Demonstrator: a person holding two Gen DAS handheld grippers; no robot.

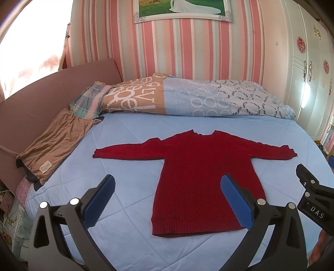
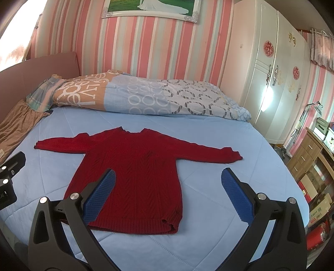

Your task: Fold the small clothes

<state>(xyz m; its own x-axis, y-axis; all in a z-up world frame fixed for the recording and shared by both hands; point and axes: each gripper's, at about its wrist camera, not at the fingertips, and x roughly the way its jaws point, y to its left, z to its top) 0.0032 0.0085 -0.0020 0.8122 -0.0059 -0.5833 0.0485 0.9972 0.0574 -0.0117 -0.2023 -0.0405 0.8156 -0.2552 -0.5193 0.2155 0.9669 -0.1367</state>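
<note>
Nearest in the left wrist view, the left gripper (image 1: 167, 183) hovers above the near edge of the bed with its two blue-padded fingers (image 1: 100, 200) spread wide and nothing between them. The right gripper (image 2: 168, 183) hangs likewise over the near edge, jaws parted and empty, its blue ribbed pads (image 2: 238, 196) well apart; its black body also shows at the right border of the left wrist view.

Beyond the fingertips, the small dark red cable-knit sweater (image 1: 200, 177) lies flat on the pale blue quilted bedspread (image 1: 129, 208), roughly in the middle of the bed. Its ribbed hem points toward the near edge, its neckline toward the far edge, and both sleeves are stretched straight out toward the left and right edges. In the right wrist view the hem's right corner is slightly rucked up.

By the left edge, a crumpled brown garment (image 1: 54, 146) with a small sewn label lies against the mauve padded headboard (image 1: 31, 104). Along the far edge a rolled duvet printed with rings in orange, blue and grey (image 1: 187, 98) runs across the bed. Behind it rises a pink-and-white striped wall (image 1: 167, 48) carrying a white-framed picture (image 1: 181, 10), and a white wardrobe with red ornaments (image 2: 271, 73) stands past the far right corner.
</note>
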